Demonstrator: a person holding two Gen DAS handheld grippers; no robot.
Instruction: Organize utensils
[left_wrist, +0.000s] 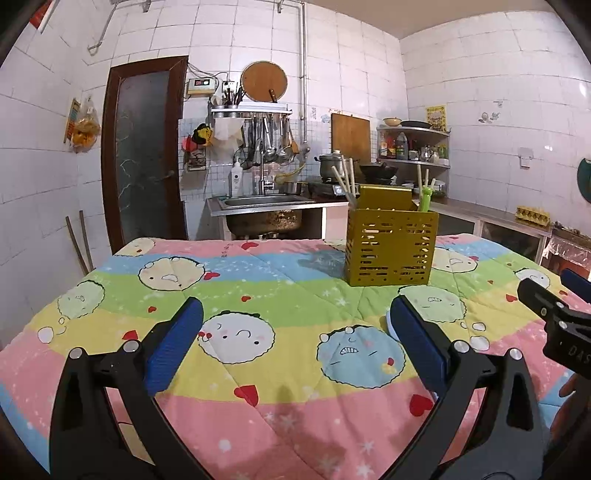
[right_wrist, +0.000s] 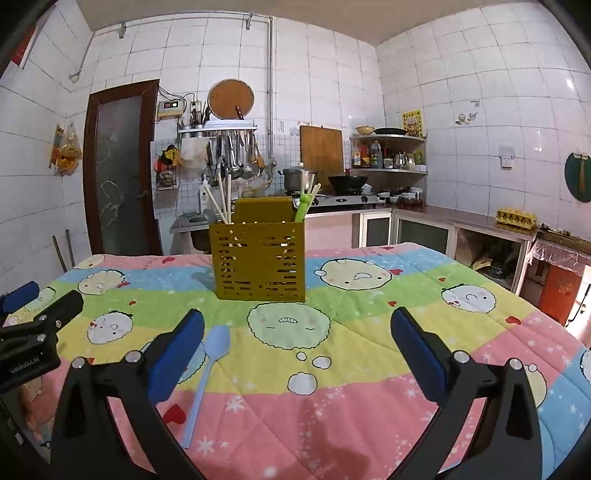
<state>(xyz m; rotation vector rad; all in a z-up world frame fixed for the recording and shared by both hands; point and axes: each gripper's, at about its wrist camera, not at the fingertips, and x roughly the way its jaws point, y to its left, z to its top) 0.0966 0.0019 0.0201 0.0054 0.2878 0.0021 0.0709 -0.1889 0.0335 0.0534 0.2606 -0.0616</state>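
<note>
A gold perforated utensil holder (left_wrist: 391, 245) stands on the patterned quilt, holding several chopsticks (left_wrist: 345, 179) and a green utensil (left_wrist: 424, 199). It also shows in the right wrist view (right_wrist: 258, 260). A light blue spoon (right_wrist: 208, 373) lies on the quilt beside my right gripper's left finger; in the left wrist view only a sliver of its bowl shows behind the right finger. My left gripper (left_wrist: 295, 343) is open and empty above the quilt. My right gripper (right_wrist: 297, 350) is open and empty, the spoon outside its jaws.
The quilt (left_wrist: 258, 295) covers the whole table. Behind it are a sink (left_wrist: 266, 206), a stove with pots (right_wrist: 332, 184), a corner shelf and a counter on the right (right_wrist: 480, 221). A door (left_wrist: 144, 155) stands at the left.
</note>
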